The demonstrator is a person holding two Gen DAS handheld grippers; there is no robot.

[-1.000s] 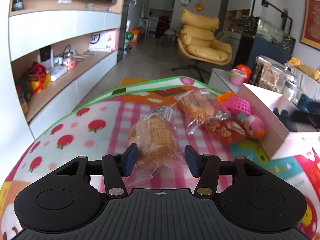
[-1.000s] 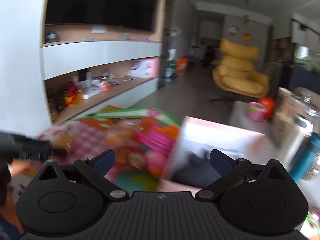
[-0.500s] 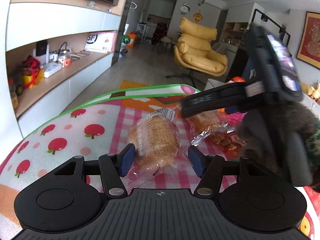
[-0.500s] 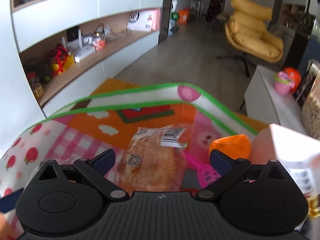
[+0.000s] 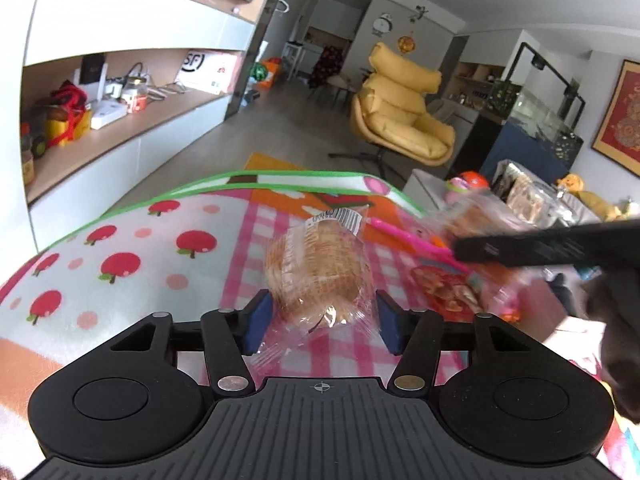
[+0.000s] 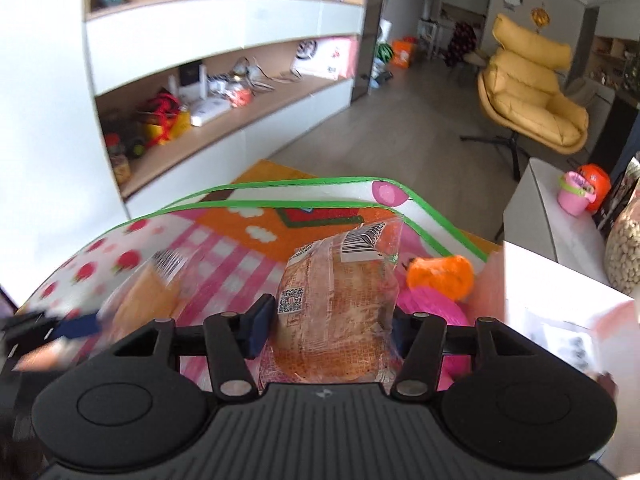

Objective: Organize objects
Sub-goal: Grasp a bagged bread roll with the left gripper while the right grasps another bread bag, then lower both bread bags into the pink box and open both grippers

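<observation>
The right wrist view changes the most: half a second ago the right tool (image 6: 328,330) stood wide apart above the colourful play mat (image 6: 240,248); now its jaws have just been closing and they sit on both sides of a wrapped bread with a barcode label (image 6: 332,312). The left pad touches the wrapper; the right pad is hidden behind the bread, so I judge it clamped but cannot be sure. The left tool (image 5: 322,326) also has been narrowing around a second wrapped bread (image 5: 320,276), which lies on the pink checked part of the mat; the pads look just beside the plastic, not pressing. So both breads seem ready to be lifted, probably toward the white box (image 6: 552,292) at the right.

The right tool's arm crosses the left view as a dark blur (image 5: 540,246). Behind it, the pink toy (image 5: 416,244) and snack packet (image 5: 448,292) are hard to read.
</observation>
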